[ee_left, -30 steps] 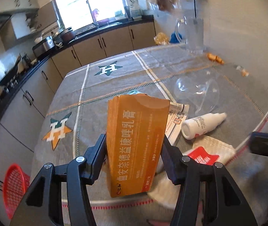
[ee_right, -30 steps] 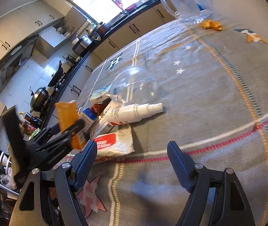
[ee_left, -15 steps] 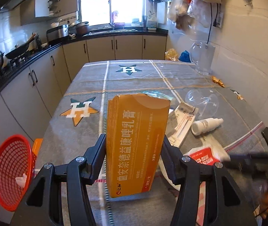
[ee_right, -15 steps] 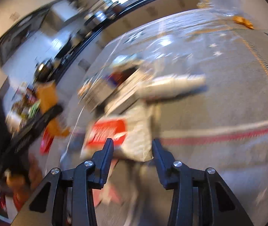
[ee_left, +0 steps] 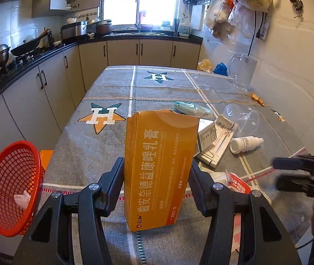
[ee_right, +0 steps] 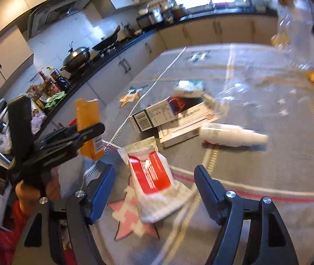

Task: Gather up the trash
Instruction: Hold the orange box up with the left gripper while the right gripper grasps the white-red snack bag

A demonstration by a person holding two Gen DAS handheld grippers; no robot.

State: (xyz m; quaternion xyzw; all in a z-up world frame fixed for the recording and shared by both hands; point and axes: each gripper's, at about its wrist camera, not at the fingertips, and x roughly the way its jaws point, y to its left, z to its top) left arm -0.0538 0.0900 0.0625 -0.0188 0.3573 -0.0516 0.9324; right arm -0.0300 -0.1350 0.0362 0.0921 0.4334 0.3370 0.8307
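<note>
Left gripper clamps upright orange cardboard box w/ torn top. Right gripper jaws opening, white-red plastic packet between them, pads not touching.

1. Carton stands upright between the left gripper jaws, above the near edge of the surface.
2. Basket hangs off the surface's left side, a wad of tissue in it.
3. Right of the carton: stacked boxes, then the spray bottle lying down.
4. Plastic cup lies behind the bottle.
5. Sachet lies between the opening right gripper jaws.
</note>
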